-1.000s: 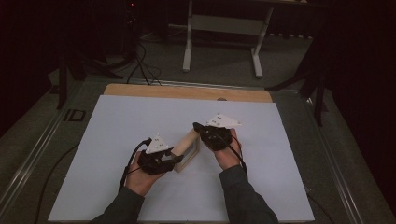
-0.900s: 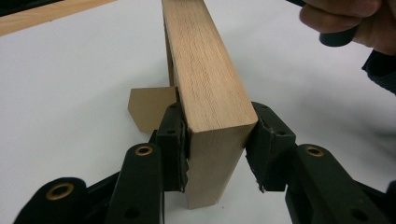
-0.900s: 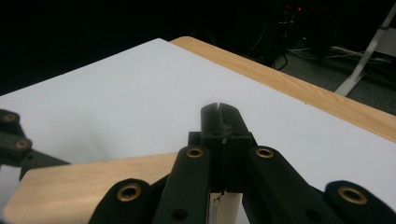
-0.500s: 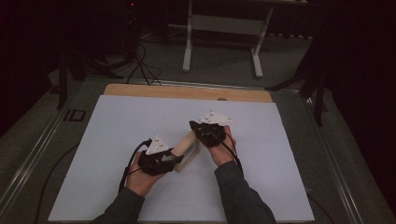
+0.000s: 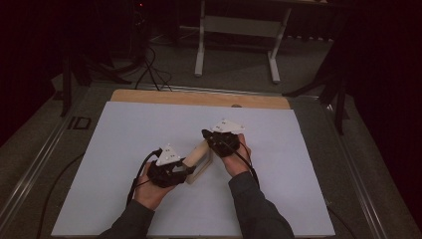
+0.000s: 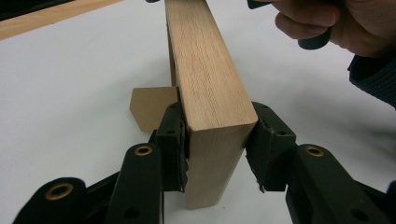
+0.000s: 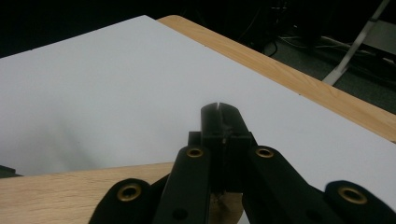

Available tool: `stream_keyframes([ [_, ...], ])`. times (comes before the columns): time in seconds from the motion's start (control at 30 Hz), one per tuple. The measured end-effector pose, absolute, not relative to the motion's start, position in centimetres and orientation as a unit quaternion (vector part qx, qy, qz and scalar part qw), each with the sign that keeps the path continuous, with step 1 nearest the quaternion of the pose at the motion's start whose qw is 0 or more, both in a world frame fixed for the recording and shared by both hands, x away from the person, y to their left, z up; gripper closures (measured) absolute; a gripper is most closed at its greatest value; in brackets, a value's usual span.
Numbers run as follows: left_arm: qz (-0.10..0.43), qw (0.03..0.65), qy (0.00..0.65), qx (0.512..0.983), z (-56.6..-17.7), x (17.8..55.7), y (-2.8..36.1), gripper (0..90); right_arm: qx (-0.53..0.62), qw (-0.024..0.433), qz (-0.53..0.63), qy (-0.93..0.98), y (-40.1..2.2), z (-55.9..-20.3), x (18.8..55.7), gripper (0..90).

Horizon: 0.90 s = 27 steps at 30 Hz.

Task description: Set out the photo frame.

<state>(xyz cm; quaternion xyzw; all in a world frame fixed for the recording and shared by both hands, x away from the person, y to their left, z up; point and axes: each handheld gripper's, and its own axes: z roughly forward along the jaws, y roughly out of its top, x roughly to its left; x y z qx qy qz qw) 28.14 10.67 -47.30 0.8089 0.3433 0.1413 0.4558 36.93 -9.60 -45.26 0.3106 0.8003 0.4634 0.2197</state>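
Wooden block (image 6: 212, 88): was held on edge above the white counter (image 5: 124, 149), clamped between the left gripper's (image 6: 217, 154) fingers. Right gripper (image 7: 222, 123): fingers pressed shut, empty, had been shifted slightly leftward over the block's far end; a push or steadying was judged likely.

Wooden block (image 6: 210, 88): pale tan, fine brown grain lines along its length. Sheet (image 5: 124, 149) over the table: plain white, unpatterned. Table edge (image 5: 199, 98): light honey wood. Left gripper (image 5: 186, 169) and right gripper (image 7: 223, 122): black, with brass-coloured rivets. Plates on top: pale grey. Sleeves (image 5: 259, 214): dark grey.
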Motion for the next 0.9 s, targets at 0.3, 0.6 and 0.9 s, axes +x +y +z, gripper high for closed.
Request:
stream_keyframes([
  [0.3, 0.142, 0.453, 0.35, 0.807, -47.3, 28.3, 11.0, 59.8, 0.31, 0.22, 0.462, 0.801, -9.8, -45.2, 36.8, 89.9],
  [0.6, 0.146, 0.451, 0.362, 0.802, -47.3, 28.6, 11.7, 58.6, 0.311, 0.22, 0.46, 0.802, -10.0, -45.2, 36.6, 89.9],
  [0.9, 0.152, 0.448, 0.371, 0.799, -47.4, 28.9, 12.0, 56.9, 0.311, 0.215, 0.458, 0.805, -10.2, -45.1, 36.5, 89.9],
])
